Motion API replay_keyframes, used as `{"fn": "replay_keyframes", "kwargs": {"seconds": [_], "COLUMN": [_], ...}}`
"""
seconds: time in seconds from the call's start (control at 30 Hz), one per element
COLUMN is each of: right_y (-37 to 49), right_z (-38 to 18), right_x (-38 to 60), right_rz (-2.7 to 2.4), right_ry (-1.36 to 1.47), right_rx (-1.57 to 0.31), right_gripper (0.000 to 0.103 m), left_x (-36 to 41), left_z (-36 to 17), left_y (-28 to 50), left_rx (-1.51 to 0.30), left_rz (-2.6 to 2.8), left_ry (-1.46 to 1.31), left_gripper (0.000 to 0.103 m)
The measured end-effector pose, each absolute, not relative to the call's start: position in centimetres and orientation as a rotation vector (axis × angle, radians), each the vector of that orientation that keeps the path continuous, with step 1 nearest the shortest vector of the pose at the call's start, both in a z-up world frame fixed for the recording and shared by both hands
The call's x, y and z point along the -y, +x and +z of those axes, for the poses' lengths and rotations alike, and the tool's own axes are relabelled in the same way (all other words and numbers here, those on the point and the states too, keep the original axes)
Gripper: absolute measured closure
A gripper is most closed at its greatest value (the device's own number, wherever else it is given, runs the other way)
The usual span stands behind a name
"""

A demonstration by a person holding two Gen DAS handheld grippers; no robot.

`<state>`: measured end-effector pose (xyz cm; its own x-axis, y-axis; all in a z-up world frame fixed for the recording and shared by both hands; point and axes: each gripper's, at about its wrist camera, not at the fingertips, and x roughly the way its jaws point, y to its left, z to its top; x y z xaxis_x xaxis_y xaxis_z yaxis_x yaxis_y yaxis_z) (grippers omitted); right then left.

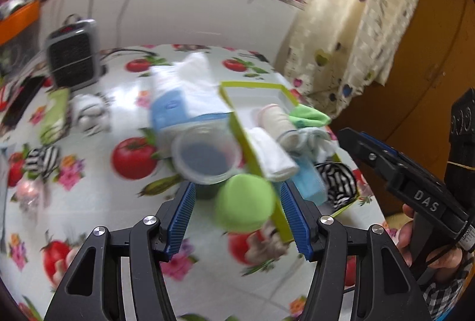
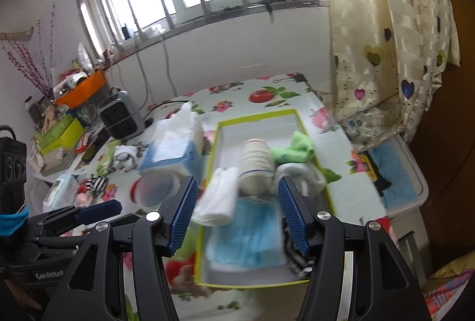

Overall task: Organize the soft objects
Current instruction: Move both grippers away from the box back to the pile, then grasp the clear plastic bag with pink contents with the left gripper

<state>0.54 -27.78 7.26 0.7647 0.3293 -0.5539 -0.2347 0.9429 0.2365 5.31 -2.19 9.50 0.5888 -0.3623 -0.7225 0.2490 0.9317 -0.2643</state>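
We have the left gripper (image 1: 236, 217) spread wide over the tablecloth, and a green ball (image 1: 245, 203) sits between its blue pads (image 1: 182, 220), nearer the right one; motion blur keeps us from telling whether either pad touches it. We judge it light, squashy and springy, so a hold across its middle would serve best, closing gently until it gives a little.

The ball lies just outside the tray (image 1: 252, 151), against its near-left wall. Inside the tray we see a white folded cloth (image 2: 218, 196), a cream roll (image 2: 256, 169), a green cloth (image 2: 294, 150), a pale bundle right of the roll, and a blue mask (image 2: 246, 235) at the near end. All look limp and light, and will likely sag if taken by an edge.

Our right gripper (image 2: 237, 214) is released too, hovering above the tray's near end and grasping nothing.

Left of the tray stand a clear tub (image 1: 206, 156) and a tissue box (image 1: 185, 101). Farther left of the tray lie a striped sock (image 1: 41, 160) and a white bundle (image 1: 89, 113), which we take as things not yet sorted.
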Motion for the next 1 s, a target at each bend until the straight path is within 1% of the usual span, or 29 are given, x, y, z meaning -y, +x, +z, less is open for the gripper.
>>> {"fn": "replay_keyframes", "kwargs": {"seconds": [0.07,0.33,0.47,0.9,1.0], "right_y": [0.1,-1.5,-2.2,-2.9,-3.1], "right_z": [7.4,7.5,7.5,6.0,5.6], "right_x": [26.8,23.2,21.1,14.7,13.4], "right_rz": [0.325,0.422,0.475,0.58,0.596], "right_ry": [0.156,0.166,0.157,0.04,0.01], "right_rx": [-0.62,-0.597,-0.584,-0.611,-0.612], "right_gripper": [0.039,0.038,0.034,0.033,0.033], "left_x": [0.7,-5.5,-8.4,-15.2,-16.3], "left_z": [9.5,8.7,7.8,5.8,5.4], "left_y": [4.6,2.4,1.5,1.4,2.0], "left_rx": [-0.85,-0.828,-0.823,-0.835,-0.833], "left_rz": [-0.31,-0.165,-0.094,0.053,0.075], "left_ry": [-0.133,-0.155,-0.161,-0.199,-0.204], "left_gripper": [0.044,0.043,0.042,0.041,0.039]}}
